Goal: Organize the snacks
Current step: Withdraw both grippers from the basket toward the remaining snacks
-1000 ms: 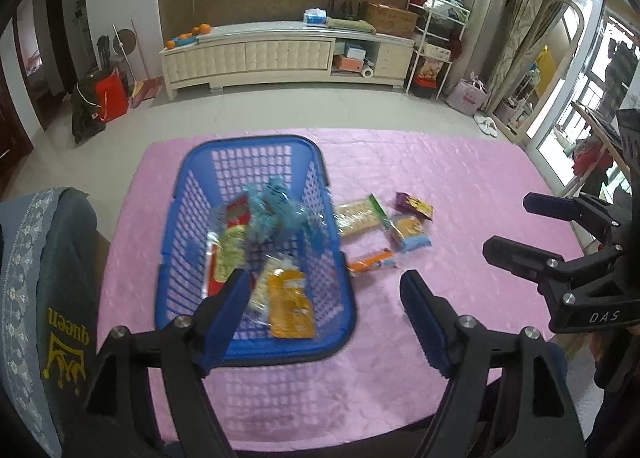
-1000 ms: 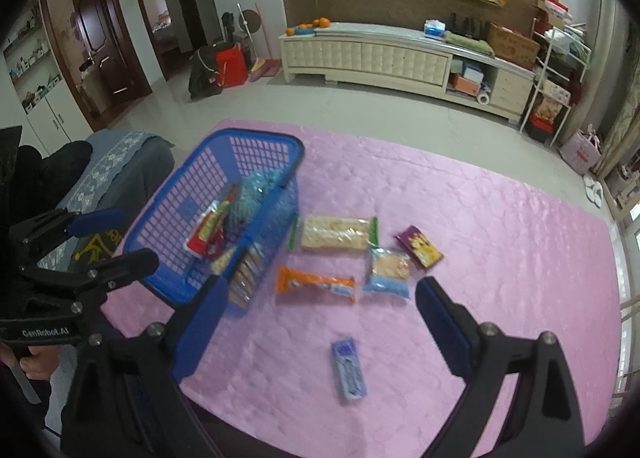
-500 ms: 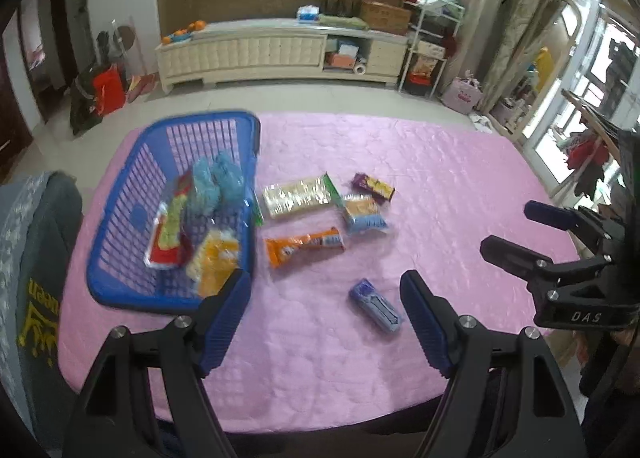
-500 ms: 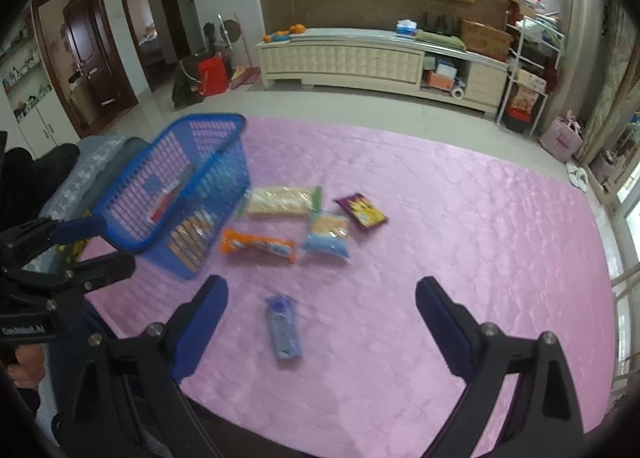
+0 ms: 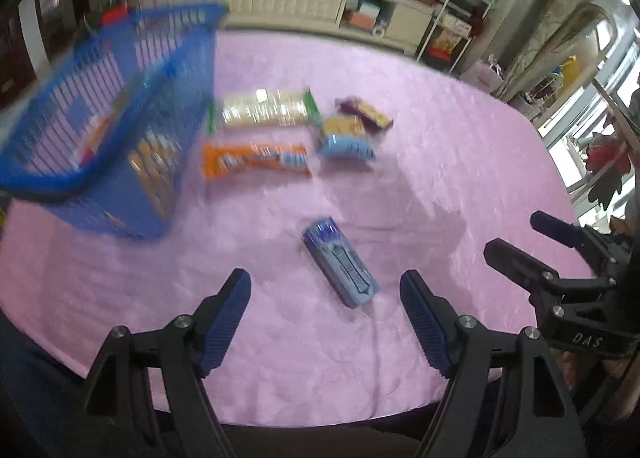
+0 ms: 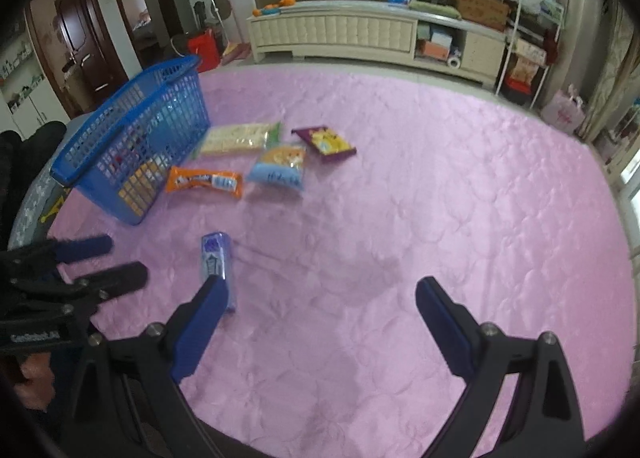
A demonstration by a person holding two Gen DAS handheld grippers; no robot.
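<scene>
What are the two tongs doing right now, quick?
Left tongs: open, holding nothing, above the blue snack packet.
Right tongs: open, holding nothing.

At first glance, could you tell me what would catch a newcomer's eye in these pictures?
The blue basket at the far left of the pink tablecloth, already holding packets. Beside it lie four loose snacks, and the purple-blue packet lies alone, nearest the open left gripper.
</scene>
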